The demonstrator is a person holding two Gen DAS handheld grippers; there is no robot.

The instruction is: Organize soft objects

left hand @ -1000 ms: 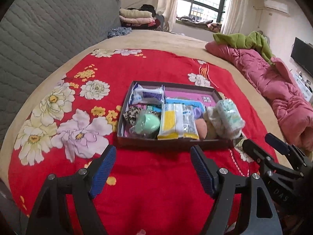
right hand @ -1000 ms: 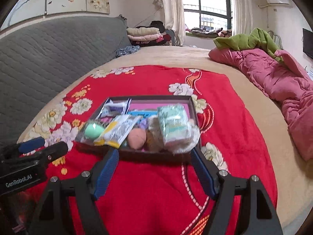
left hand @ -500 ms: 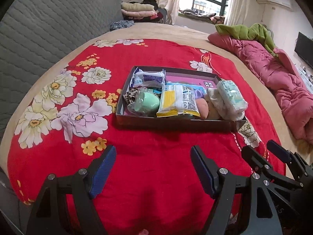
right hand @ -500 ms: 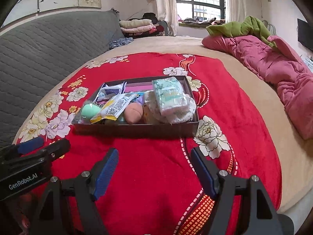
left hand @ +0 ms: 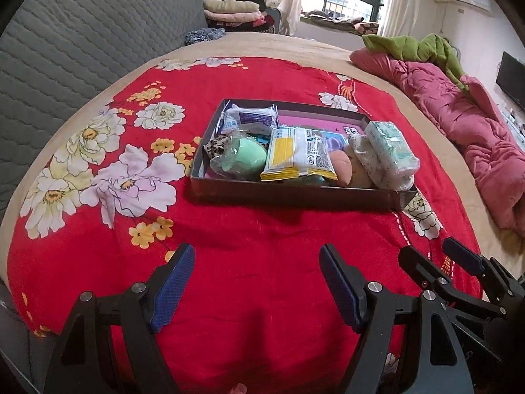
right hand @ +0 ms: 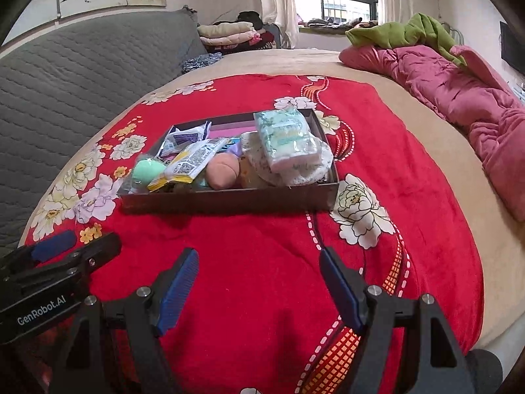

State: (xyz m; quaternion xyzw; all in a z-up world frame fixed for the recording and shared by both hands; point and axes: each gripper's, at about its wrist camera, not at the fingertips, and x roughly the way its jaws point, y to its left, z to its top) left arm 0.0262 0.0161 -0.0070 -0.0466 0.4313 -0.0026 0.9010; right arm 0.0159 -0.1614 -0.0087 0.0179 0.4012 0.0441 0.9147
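A shallow dark box (left hand: 295, 193) (right hand: 229, 198) sits on the red flowered blanket (left hand: 246, 262). It holds several soft items: a green sponge (left hand: 244, 159) (right hand: 147, 169), a yellow-white packet (left hand: 297, 157) (right hand: 190, 159), a peach ball (left hand: 341, 169) (right hand: 223, 170), a wrapped tissue pack (left hand: 390, 147) (right hand: 287, 136) and a blue-white pack (left hand: 249, 120). My left gripper (left hand: 257, 282) is open and empty, well short of the box. My right gripper (right hand: 259, 285) is open and empty too, beside the left one (right hand: 62, 259).
A grey quilted headboard (left hand: 65, 49) runs along the left. A pink quilt (left hand: 459, 115) with a green cloth (left hand: 416, 46) lies at the right. Folded clothes (left hand: 233, 11) are stacked at the far end near the window.
Both grippers have drawn back from the box and risen a little; the box now looks smaller and farther. Both stay open and empty.
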